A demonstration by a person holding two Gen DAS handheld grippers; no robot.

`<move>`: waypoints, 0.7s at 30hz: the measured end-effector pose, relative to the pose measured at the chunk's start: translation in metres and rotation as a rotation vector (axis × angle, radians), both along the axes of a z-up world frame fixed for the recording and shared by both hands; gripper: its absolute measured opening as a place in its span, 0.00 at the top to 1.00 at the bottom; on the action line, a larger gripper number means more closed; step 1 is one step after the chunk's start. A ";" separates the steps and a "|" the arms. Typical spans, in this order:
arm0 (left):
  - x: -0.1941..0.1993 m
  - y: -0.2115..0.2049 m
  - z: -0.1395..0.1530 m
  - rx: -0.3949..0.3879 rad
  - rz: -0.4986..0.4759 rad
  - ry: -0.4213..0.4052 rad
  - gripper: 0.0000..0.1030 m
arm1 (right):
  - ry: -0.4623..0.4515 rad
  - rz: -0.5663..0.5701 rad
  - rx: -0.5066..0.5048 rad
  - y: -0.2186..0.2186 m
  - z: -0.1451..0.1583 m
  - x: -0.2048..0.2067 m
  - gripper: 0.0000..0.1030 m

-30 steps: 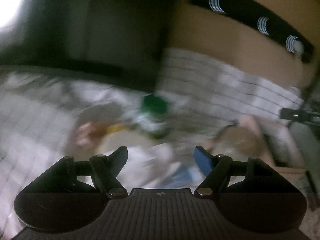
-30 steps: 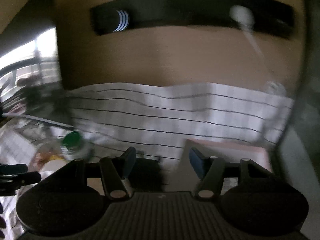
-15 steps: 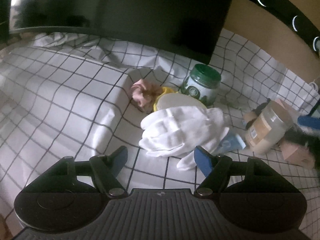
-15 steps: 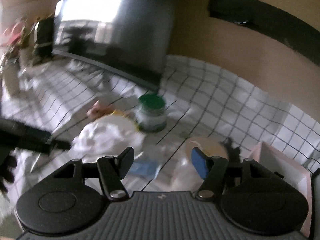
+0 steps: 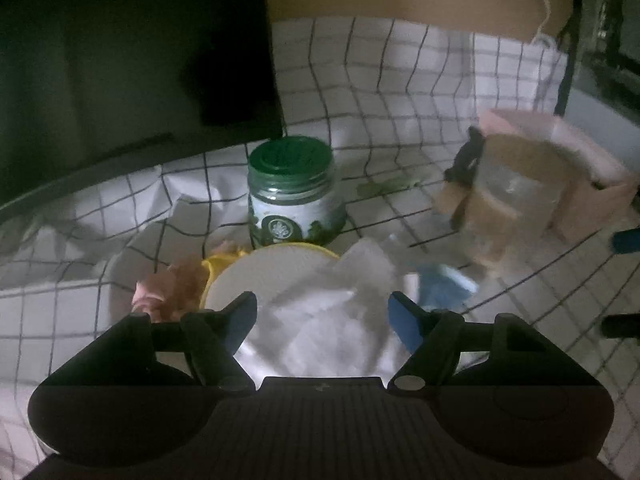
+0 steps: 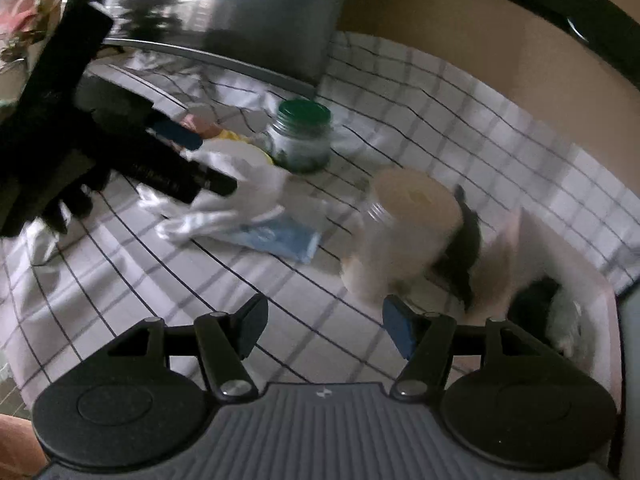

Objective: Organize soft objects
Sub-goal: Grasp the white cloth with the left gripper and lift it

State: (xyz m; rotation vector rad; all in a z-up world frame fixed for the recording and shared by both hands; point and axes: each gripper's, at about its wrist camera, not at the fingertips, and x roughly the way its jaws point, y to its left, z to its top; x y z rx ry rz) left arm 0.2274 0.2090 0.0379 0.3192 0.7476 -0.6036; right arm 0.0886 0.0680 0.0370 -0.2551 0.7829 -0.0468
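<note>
Beside the green-lidded jar (image 5: 291, 192), I am positioning my left hand-held gripper (image 5: 322, 316), jaws spread, astride the white glove (image 5: 320, 320) for pickup.

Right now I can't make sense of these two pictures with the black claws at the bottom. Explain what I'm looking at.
A person holds a two-finger gripper in each hand, and each gripper carries a wide-angle camera looking forward along its fingers. The black shapes at the bottom are the grippers themselves.

The left wrist view shows the left gripper, jaws wide open, hovering over a white glove; the pads are not pressing on it. The right wrist view shows the right gripper, also open, with nothing between its fingers.

On the checked cloth lie the glove, a green-lidded jar, a blurred beige-lidded jar, a blue packet, something pink and crumpled, and a pink box at the right. Nothing is held.
</note>
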 end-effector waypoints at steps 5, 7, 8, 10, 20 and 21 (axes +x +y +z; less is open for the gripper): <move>0.000 0.003 -0.010 0.028 -0.044 0.099 0.25 | 0.023 -0.069 0.019 -0.016 -0.008 -0.010 0.38; -0.008 0.004 -0.010 0.035 -0.070 0.111 0.25 | 0.030 -0.087 0.033 -0.020 -0.010 -0.011 0.38; -0.013 0.004 -0.011 0.037 -0.065 0.108 0.25 | 0.033 -0.093 0.041 -0.022 -0.011 -0.010 0.38; -0.016 0.004 -0.013 0.034 -0.028 0.101 0.25 | 0.039 -0.096 0.051 -0.023 -0.014 -0.009 0.38; -0.032 0.009 0.006 -0.032 0.115 0.055 0.69 | 0.019 -0.040 0.027 -0.015 -0.011 -0.012 0.38; -0.035 0.012 0.010 -0.049 0.129 0.048 0.70 | 0.017 -0.040 0.029 -0.016 -0.010 -0.011 0.38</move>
